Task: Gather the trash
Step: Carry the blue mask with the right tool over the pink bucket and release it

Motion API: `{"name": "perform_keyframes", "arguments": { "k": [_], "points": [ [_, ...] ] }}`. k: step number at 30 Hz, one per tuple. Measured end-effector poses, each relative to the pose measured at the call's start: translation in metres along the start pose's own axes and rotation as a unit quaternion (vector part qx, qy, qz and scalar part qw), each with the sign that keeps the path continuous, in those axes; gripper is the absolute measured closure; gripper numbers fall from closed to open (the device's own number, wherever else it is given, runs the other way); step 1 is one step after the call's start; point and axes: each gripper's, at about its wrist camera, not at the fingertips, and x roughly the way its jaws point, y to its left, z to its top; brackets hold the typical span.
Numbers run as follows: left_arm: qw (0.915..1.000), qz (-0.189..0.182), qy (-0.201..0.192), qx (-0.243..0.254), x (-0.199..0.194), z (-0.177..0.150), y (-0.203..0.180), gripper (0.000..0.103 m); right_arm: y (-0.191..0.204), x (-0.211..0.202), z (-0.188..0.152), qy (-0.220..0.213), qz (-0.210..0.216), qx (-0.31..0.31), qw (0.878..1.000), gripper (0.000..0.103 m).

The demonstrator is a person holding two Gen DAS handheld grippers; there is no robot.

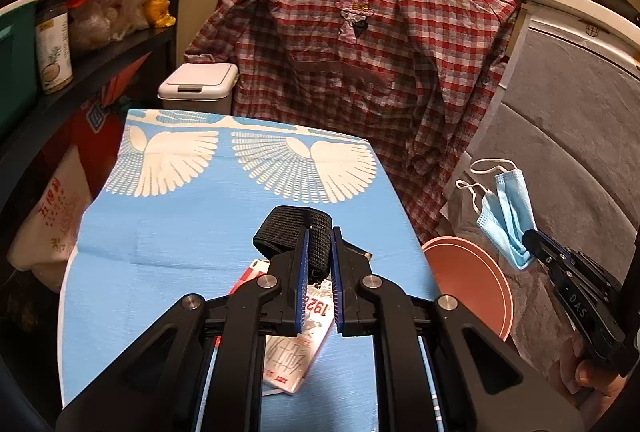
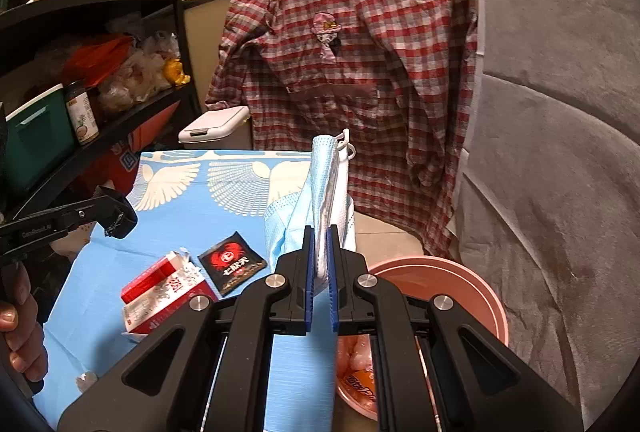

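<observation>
My left gripper (image 1: 319, 244) is shut on a black elastic strap (image 1: 294, 232) and holds it above the blue table (image 1: 180, 232). Under it lies a red and white carton (image 1: 298, 348). My right gripper (image 2: 319, 244) is shut on a blue face mask (image 2: 326, 187) and holds it between the table and a pink bin (image 2: 484, 296). From the left wrist view the mask (image 1: 506, 207) hangs from the right gripper (image 1: 530, 238) beside the bin (image 1: 468, 272). The carton (image 2: 164, 292) and a black sachet (image 2: 232, 262) lie on the table (image 2: 100, 312).
A plaid shirt (image 1: 360, 63) hangs behind the table. A white lidded bin (image 1: 196, 87) stands at the far left corner. Black shelves (image 1: 80, 71) with jars and bags are on the left. A grey cover (image 2: 560, 191) fills the right. The pink bin holds some trash (image 2: 358, 372).
</observation>
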Motion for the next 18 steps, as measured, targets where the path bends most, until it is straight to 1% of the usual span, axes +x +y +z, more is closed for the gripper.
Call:
{"name": "perform_keyframes", "arguments": {
  "k": [10, 18],
  "points": [
    [0.9999, -0.007, 0.006, 0.010, 0.011, -0.004, -0.018, 0.093, -0.032, -0.006, 0.000, -0.004, -0.016, 0.020, 1.000, 0.096],
    [0.9997, -0.011, 0.009, 0.017, 0.020, -0.006, -0.034, 0.093, -0.050, -0.010, -0.002, -0.005, -0.030, 0.022, 0.999, 0.096]
  ]
}}
